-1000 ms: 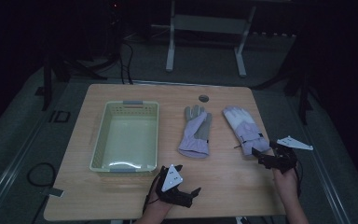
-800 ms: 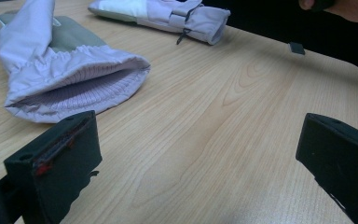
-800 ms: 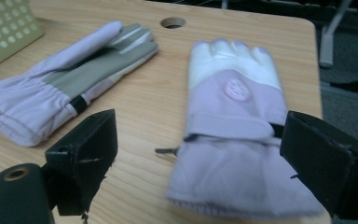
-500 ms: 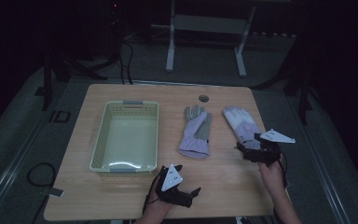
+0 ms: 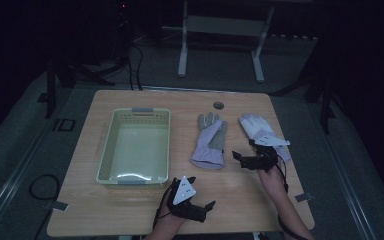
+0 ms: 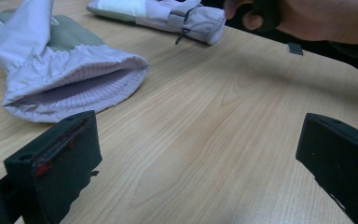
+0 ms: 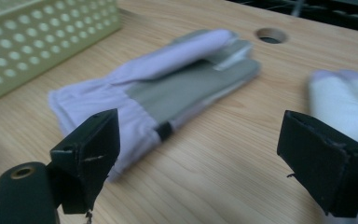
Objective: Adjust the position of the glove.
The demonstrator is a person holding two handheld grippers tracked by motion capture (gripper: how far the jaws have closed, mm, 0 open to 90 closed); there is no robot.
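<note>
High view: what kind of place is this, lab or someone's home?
Probably a lab or data-collection room: a lone wooden table on grey carpet in a dark room, cables on the floor, a metal stand behind it, and staged props, a basket and two gloves.

The one mark that can be read is "ID", in light letters on the dark floor just off the desk's left edge, level with the far end of the basket. The gloves, the basket walls and the desk top carry no lettering, brand or number clear enough to read, and the grippers' grey plates bear only small dots.
</note>
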